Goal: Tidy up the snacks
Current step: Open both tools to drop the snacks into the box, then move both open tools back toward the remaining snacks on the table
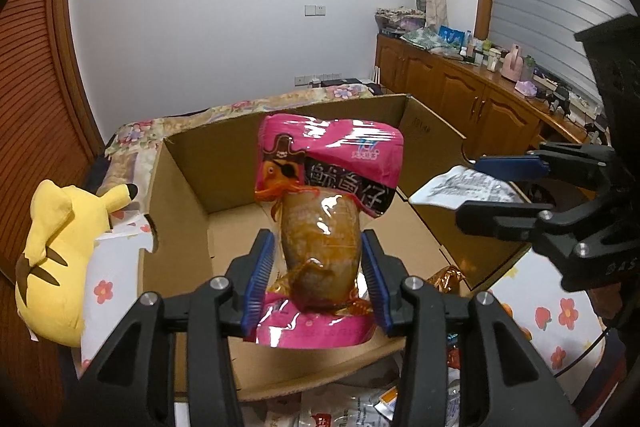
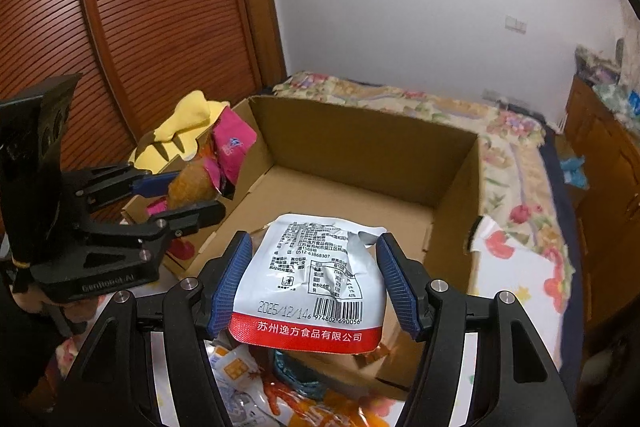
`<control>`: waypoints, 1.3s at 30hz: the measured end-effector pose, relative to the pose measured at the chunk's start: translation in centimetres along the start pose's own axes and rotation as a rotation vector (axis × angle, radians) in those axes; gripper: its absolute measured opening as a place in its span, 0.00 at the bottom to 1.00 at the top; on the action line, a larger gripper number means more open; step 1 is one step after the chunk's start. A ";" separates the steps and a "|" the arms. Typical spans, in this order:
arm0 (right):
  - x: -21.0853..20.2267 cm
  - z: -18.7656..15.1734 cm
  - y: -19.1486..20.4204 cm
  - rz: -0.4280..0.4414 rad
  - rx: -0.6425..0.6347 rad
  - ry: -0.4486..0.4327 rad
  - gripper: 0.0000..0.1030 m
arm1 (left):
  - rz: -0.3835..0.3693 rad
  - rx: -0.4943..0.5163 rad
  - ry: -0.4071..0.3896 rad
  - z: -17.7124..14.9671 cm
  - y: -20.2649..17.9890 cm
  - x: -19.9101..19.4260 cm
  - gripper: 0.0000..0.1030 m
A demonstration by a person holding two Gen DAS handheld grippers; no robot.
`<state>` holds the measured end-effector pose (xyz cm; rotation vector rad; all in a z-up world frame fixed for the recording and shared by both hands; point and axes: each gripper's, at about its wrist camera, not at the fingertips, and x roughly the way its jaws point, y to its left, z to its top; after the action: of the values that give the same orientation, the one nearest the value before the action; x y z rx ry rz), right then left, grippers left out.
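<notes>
- Left gripper (image 1: 318, 275): closed on the pink squid snack pack (image 1: 324, 195), blue pads (image 1: 262, 279) pressing the brown bulge on both sides. Pack is upright, pink top with the pirate-squid print pointing away from the camera, held over the near-left part of the cardboard box (image 1: 188, 187).
- Right gripper (image 2: 316, 277): closed on the white snack pouch (image 2: 312, 275), back side up — nutrition table, barcode, date 2025/12/14, red band at the near edge. Pads clamp its left and right edges. Pouch is held over the near wall of the box, front half above the box floor.
- In the left wrist view the right gripper comes in from the right, with the white pouch just inside the box's right wall.
- Box: open top, sits on the bed with the floral sheet (image 2: 516, 163); floor visible and bare.
- More snack packets (image 2: 280, 399) lie loose on the bed at the near side of the box, under both grippers.
- Yellow plush toy (image 1: 60, 247) lies on the bed just left of the box, outside it.
- Wooden cabinet (image 1: 452, 87) with clutter along the right wall.
</notes>
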<state>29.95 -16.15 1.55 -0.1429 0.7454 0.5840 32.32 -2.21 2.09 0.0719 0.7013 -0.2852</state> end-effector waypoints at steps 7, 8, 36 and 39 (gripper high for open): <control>2.5 0.5 -0.1 0.008 0.001 0.067 0.64 | 0.006 -0.005 0.017 0.4 0.1 0.8 0.43; 2.8 0.5 -0.1 0.005 -0.004 0.076 0.64 | 0.003 -0.007 0.019 0.4 0.1 0.8 0.43; 1.6 0.2 0.3 -0.015 0.008 0.053 0.65 | 0.008 -0.018 0.004 0.5 -0.1 0.8 0.57; 0.8 0.0 0.5 -0.019 0.007 0.044 0.65 | 0.003 -0.016 0.000 0.2 -0.3 0.2 0.57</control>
<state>30.09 -15.40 1.04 -0.1569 0.7875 0.5615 32.50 -2.55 2.13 0.0573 0.7030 -0.2762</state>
